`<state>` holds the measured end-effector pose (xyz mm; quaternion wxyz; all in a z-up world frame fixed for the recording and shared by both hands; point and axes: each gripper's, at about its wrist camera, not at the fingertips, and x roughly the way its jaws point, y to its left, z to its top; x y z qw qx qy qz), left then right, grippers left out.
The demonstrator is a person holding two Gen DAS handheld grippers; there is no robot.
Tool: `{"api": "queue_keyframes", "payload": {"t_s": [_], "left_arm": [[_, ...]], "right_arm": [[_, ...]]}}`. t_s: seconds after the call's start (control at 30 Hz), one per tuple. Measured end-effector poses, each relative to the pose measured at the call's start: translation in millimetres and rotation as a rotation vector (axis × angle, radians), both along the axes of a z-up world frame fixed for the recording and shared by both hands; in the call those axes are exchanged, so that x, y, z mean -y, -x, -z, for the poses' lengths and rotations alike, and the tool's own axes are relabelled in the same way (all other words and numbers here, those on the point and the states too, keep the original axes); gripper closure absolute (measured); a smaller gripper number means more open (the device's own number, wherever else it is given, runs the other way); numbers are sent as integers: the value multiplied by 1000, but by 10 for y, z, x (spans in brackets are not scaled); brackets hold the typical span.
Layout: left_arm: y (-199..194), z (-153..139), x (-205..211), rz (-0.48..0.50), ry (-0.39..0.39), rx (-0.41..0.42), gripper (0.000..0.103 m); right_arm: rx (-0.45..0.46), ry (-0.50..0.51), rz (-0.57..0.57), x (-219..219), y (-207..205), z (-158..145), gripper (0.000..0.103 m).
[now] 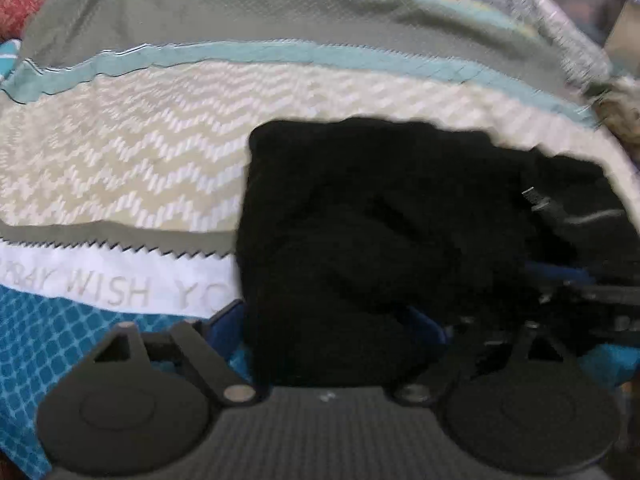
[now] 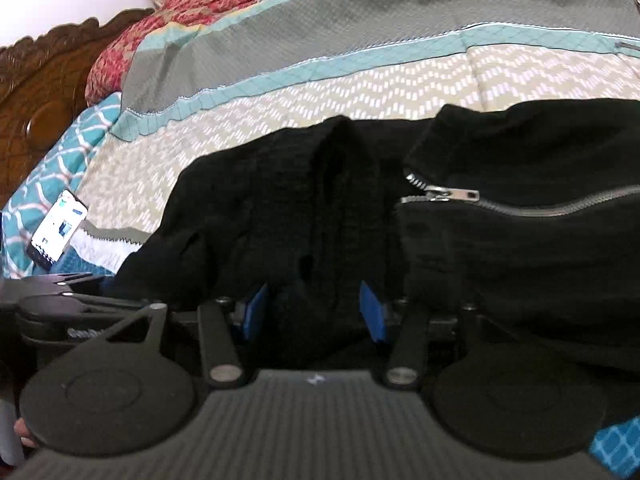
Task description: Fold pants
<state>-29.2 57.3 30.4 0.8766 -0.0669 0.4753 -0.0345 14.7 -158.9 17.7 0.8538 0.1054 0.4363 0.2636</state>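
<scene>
The black pants (image 1: 380, 216) lie bunched on the patterned bedspread (image 1: 120, 152). In the left wrist view the fabric covers my left gripper (image 1: 332, 320); its blue fingers (image 1: 226, 324) stand apart with cloth bunched between them. In the right wrist view the pants (image 2: 520, 248) show a silver zipper (image 2: 444, 194). My right gripper (image 2: 314, 312) has its blue fingers (image 2: 372, 312) apart with a fold of black cloth between them. The other gripper shows at the left edge of that view (image 2: 60, 300).
A phone (image 2: 58, 230) with a lit screen lies on the bed at the left. A carved wooden headboard (image 2: 44, 92) stands beyond it. A red floral quilt (image 2: 132, 48) lies at the far end. Clutter sits at the far right (image 1: 580, 8).
</scene>
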Motion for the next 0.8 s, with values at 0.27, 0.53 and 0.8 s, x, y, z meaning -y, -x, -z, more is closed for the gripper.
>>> {"api": "queue_keyframes", "payload": {"t_s": [0.27,0.53,0.8], "left_arm": [[119,-193,-179,-39,55,50,17],[57,-53,-48,-30,-2,-5,18],[20,-45,289,100,-42,27,9]], "right_arm": [[-16,-82,78,134,-109,76,41],[109,-6,48,-105,6,-148,98],[209,174,117,37,121,-188,97]]}}
